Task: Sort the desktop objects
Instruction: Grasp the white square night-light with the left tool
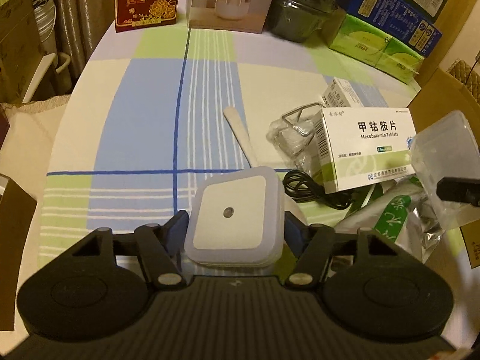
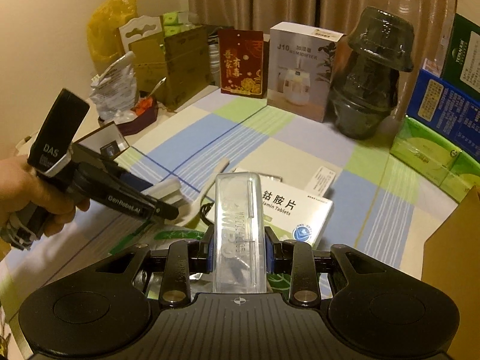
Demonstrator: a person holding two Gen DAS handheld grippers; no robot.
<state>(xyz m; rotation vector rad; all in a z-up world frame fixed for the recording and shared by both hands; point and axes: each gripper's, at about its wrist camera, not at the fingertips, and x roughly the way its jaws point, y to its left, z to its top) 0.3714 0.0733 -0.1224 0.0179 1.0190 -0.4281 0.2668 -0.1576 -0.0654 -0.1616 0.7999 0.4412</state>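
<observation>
Desktop objects, mixed lot, on a round table with a checked cloth (image 1: 144, 96). Two are off the cloth right now, one per gripper.

Left gripper (image 1: 235, 225): jaws closed against the sides of a square white night light (image 1: 232, 216), held just above the cloth at 6 o'clock in the left wrist view. A hand (image 2: 33, 198) grips that tool, seen at 9 o'clock in the right wrist view.

Right gripper (image 2: 239, 253): jaws narrowed onto a clear plastic case (image 2: 238, 234), held upright, above the pile.

Still loose on the table, clustered from 2 to 4 o'clock in the left view:
- white tablet box (image 1: 364, 147), lying flat
- smaller white carton (image 1: 339, 93) behind it, partly hidden
- clear crumpled wrapper with a metal clip (image 1: 295, 132), touching the tablet box
- coiled black cable (image 1: 312, 190), just under the box edge
- white flat stick (image 1: 240, 132), at centre, its near end hidden behind the night light
- foil packet with green print (image 1: 396, 219), at 4 o'clock

Back edge, 11 to 2 o'clock: red pouch (image 2: 242, 63), humidifier box (image 2: 300, 69), dark wrapped jar (image 2: 369, 81), green tissue packs (image 2: 435, 156). These stand in a row; whether they count as sorted, cannot tell.

Judgement: early to middle. Two items lifted, neither placed; no destination clearly shown. At least six loose pieces left
</observation>
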